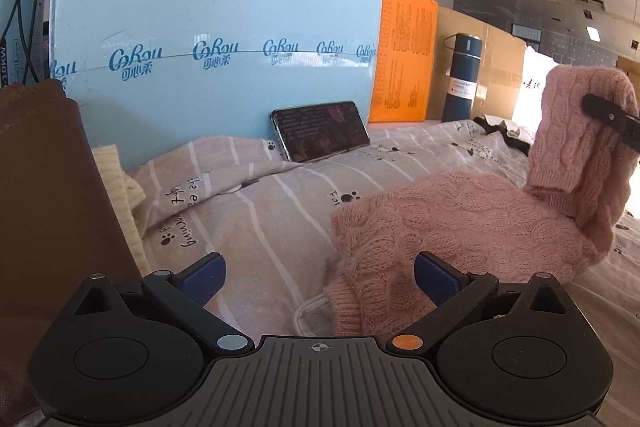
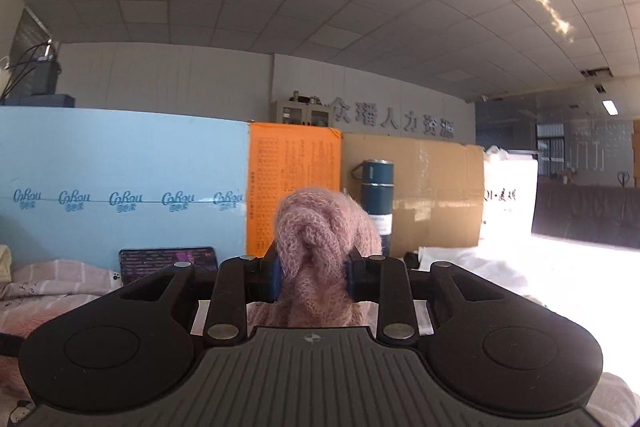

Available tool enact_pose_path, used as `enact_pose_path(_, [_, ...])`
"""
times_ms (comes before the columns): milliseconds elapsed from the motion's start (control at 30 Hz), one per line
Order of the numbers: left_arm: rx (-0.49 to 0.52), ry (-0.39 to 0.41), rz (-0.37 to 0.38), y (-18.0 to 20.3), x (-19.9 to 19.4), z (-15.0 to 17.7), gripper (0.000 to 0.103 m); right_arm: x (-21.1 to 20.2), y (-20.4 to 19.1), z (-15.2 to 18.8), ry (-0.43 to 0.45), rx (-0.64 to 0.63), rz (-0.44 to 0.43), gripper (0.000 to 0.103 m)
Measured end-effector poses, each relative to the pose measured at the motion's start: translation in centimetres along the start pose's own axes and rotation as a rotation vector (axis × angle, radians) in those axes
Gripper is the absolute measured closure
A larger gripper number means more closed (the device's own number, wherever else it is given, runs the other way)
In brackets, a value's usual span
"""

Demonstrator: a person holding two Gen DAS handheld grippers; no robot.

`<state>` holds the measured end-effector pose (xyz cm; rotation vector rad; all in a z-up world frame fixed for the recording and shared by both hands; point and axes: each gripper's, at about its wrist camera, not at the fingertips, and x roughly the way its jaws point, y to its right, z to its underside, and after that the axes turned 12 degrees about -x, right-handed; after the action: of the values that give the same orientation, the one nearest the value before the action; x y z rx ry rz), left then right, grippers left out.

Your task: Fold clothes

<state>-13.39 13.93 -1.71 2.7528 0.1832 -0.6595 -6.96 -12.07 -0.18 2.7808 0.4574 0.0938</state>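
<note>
Left hand-held gripper (image 1: 320, 277): you held it low over the bed, jaws spread wide and grasping nothing; the blue pad at 3 o'clock touched the near edge of the knit

Right hand-held gripper (image 2: 311, 277): you had it clenched on a bunched fold of the pink sweater (image 2: 320, 247), lifted clear of the bed; in the left wrist view its black finger showed at 3 o'clock, pressed into the raised knit

Pink sweater (image 1: 480, 219): cable-knit, its lower part lay crumpled on the bed at 4 o'clock of the left view, while one end rose upright and draped down from the right grip

Bed sheet (image 1: 272, 211): grey-pink, striped, printed with paw marks and script, wrinkled at 9 o'clock

Phone (image 1: 320, 131): screen lit, leaning against the blue box (image 1: 216, 39) at 12 o'clock

Orange panel (image 1: 404, 59): stood just beside the blue box, toward 1 o'clock

Dark blue flask (image 1: 462, 75): upright, in front of the cardboard (image 1: 500, 67) at 2 o'clock

Brown garment (image 1: 48, 211): filled 9 o'clock, with a cream knit (image 1: 120, 183) just beside it
</note>
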Motion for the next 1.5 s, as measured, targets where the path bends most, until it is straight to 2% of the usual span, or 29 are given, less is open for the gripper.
enact_pose_path(100, [-0.041,0.029,0.028,-0.4,-0.4,-0.2,0.001,-0.5,-4.0,-0.6,0.077,-0.186,-0.073,0.077])
enact_pose_path(233, [-0.21,0.178,0.081,-2.4,-2.2,-1.0,0.001,-1.5,-8.7,-0.7,0.171,-0.401,-0.195,0.076])
enact_pose_path(300, [-0.303,0.234,0.094,-3.5,-3.0,-1.4,0.0,-2.0,-10.4,-0.7,0.187,-0.449,-0.277,0.076])
enact_pose_path(367, [-0.37,0.256,0.099,-4.4,-3.3,-1.6,0.0,-2.2,-11.4,-0.9,0.168,-0.44,-0.372,0.076])
enact_pose_path(533, [-0.435,0.318,0.136,-5.2,-3.8,-1.6,0.0,-1.5,-12.4,-1.6,0.042,-0.332,-0.586,0.075])
enact_pose_path(700, [-0.455,0.32,0.195,-5.3,-3.9,-1.7,0.0,0.1,-11.8,-1.6,-0.035,-0.168,-0.711,0.068])
enact_pose_path(767, [-0.453,0.3,0.224,-5.1,-3.8,-1.8,0.0,0.5,-11.0,-1.2,-0.044,-0.078,-0.776,0.045])
enact_pose_path(833, [-0.456,0.267,0.26,-4.8,-3.6,-2.1,0.0,0.8,-9.7,-0.9,-0.04,0.027,-0.888,0.032])
enact_pose_path(933, [-0.461,0.233,0.295,-4.2,-3.4,-2.3,0.0,1.1,-6.7,-1.0,-0.009,0.198,-1.056,0.026])
enact_pose_path(967, [-0.461,0.224,0.303,-4.0,-3.4,-2.3,0.0,1.1,-5.3,-1.0,0.01,0.262,-1.088,0.018])
enact_pose_path(1033, [-0.462,0.195,0.291,-3.6,-3.2,-2.2,0.0,1.1,-2.4,-0.6,0.052,0.365,-1.084,0.01])
enact_pose_path(1133, [-0.447,0.144,0.296,-2.8,-3.0,-1.7,0.001,1.8,0.9,0.7,0.053,0.515,-0.965,0.005])
enact_pose_path(1200, [-0.391,0.086,0.276,-1.5,-2.4,-1.4,0.001,2.9,2.3,1.5,0.009,0.62,-0.904,0.005])
enact_pose_path(1267, [-0.349,0.031,0.278,-0.6,-1.8,-1.0,0.005,4.3,2.7,2.1,-0.062,0.71,-0.89,0.005])
enact_pose_path(1367, [-0.282,-0.019,0.279,0.5,-1.3,-0.4,0.016,5.2,2.6,2.6,-0.128,0.733,-0.875,0.005])
enact_pose_path(1433, [-0.221,-0.028,0.258,1.3,-1.1,-0.1,0.041,5.4,2.4,2.7,-0.148,0.72,-0.863,0.005])
enact_pose_path(1500, [-0.185,-0.024,0.248,1.9,-1.0,0.3,0.051,5.3,2.4,2.7,-0.141,0.713,-0.867,0.005])
